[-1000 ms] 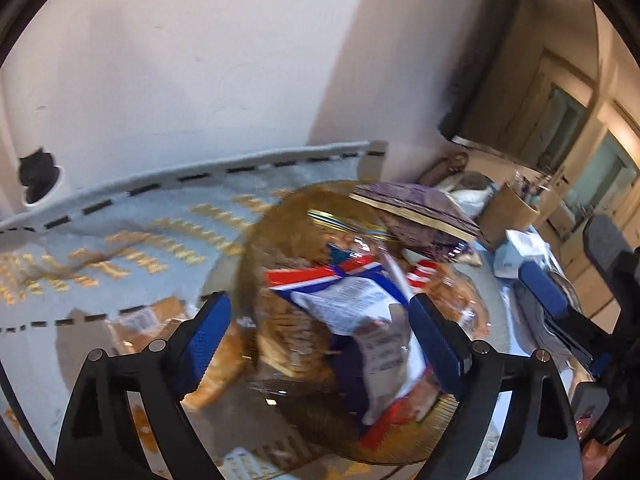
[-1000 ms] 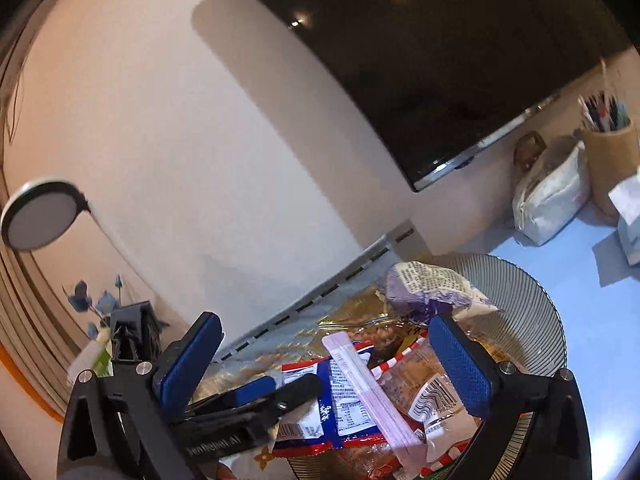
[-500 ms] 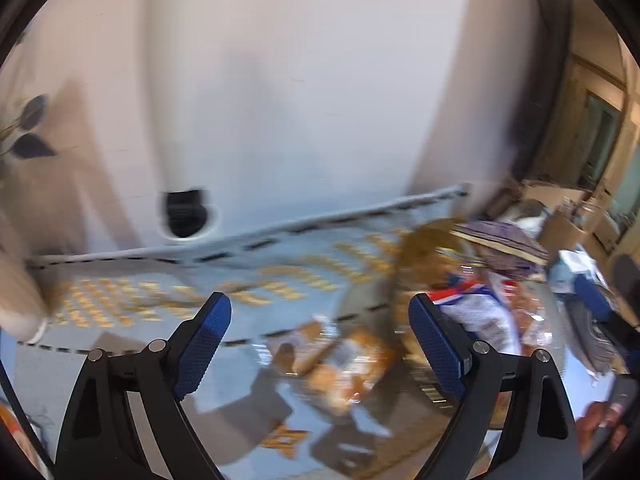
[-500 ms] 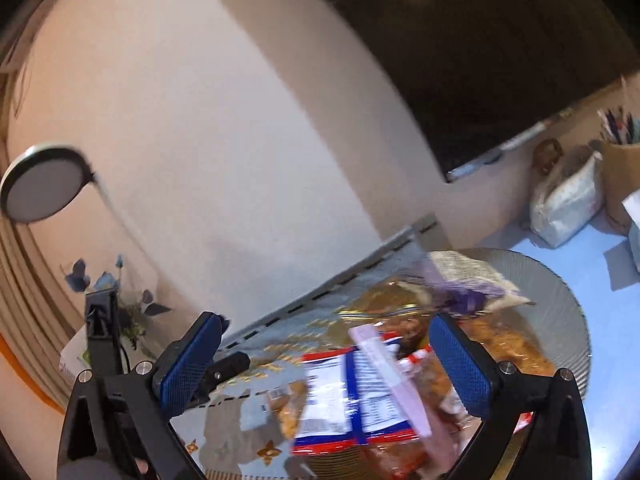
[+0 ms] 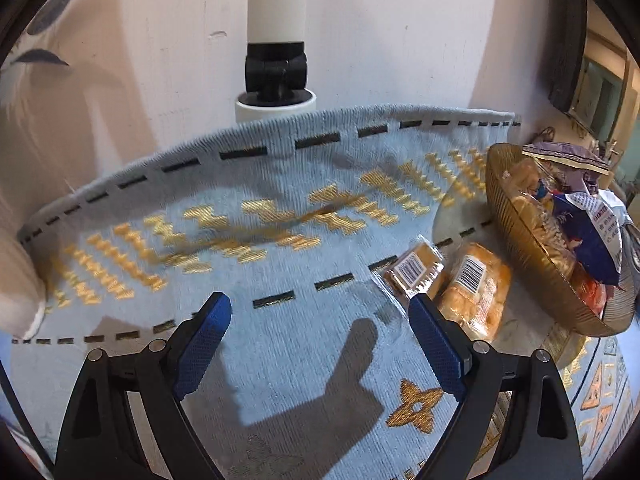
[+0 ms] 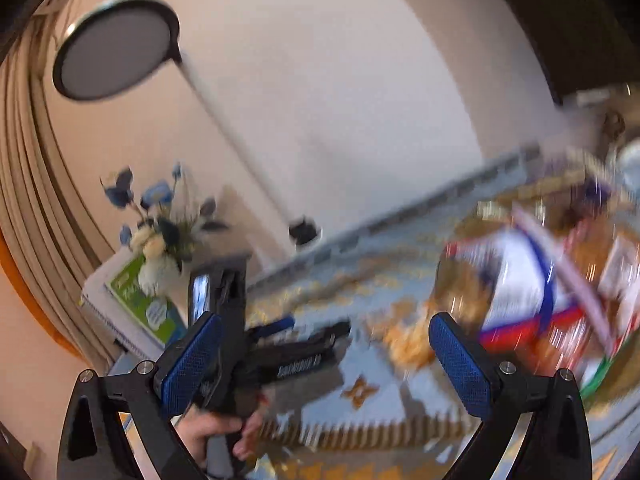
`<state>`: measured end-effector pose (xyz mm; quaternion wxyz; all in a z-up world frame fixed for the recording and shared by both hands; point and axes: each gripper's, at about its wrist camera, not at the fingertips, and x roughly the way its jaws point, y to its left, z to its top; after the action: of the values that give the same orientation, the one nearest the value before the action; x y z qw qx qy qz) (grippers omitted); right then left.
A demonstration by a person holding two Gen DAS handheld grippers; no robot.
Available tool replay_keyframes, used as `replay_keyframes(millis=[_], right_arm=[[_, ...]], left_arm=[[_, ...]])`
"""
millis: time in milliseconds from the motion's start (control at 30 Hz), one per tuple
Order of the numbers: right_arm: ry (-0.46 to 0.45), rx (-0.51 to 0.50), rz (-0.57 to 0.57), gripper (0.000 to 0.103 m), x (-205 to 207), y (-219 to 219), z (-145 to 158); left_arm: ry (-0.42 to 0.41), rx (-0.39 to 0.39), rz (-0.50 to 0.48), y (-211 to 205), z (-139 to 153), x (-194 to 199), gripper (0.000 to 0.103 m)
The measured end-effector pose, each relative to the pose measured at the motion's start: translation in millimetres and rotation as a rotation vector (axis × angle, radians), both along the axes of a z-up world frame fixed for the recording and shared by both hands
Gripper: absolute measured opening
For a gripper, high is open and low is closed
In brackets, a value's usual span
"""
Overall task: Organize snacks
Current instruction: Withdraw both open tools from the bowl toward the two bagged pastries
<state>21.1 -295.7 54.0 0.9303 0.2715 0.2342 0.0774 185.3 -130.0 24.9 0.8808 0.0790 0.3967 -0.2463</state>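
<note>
Two wrapped pastries [image 5: 448,284] lie side by side on the blue runner [image 5: 280,240], just beside the heaped golden snack bowl [image 5: 532,264], probably sorted out. Both the left gripper [image 5: 316,344] and right gripper [image 6: 324,360] gape wide, empty.

Left gripper [image 5: 316,316], right gripper [image 6: 324,346]: matte black angular frames, triangular cutouts, silver screws at pivots, blue textured pads [image 5: 436,342]. White lettering on left gripper's side.

Two wrapped buns [image 5: 448,284] beside heaped snack bowl [image 5: 536,264]
</note>
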Motion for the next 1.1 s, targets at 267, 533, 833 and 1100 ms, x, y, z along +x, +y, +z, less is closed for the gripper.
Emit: replay_keyframes(millis=[267,533,833,1100], right_arm=[[0.182,0.091,-0.095,0.103,9,-5,-51],[0.304,0.132,-0.242,0.103,55,-27,-74],[0.314,0.033,-0.296,0.103,104,-19,-86],[0.286,0.104,-0.226,0.045,93,-30,-92]], left_arm=[[-0.051,0.008,-0.157,-19,-2,-19,0.09],[-0.031,-0.008,-0.219,-37,-16,-7,0.086],[-0.093,-0.006,-0.303,-54,-14,-24,0.027],[-0.039,-0.019,-0.285,-53,-18,-40,0.01]])
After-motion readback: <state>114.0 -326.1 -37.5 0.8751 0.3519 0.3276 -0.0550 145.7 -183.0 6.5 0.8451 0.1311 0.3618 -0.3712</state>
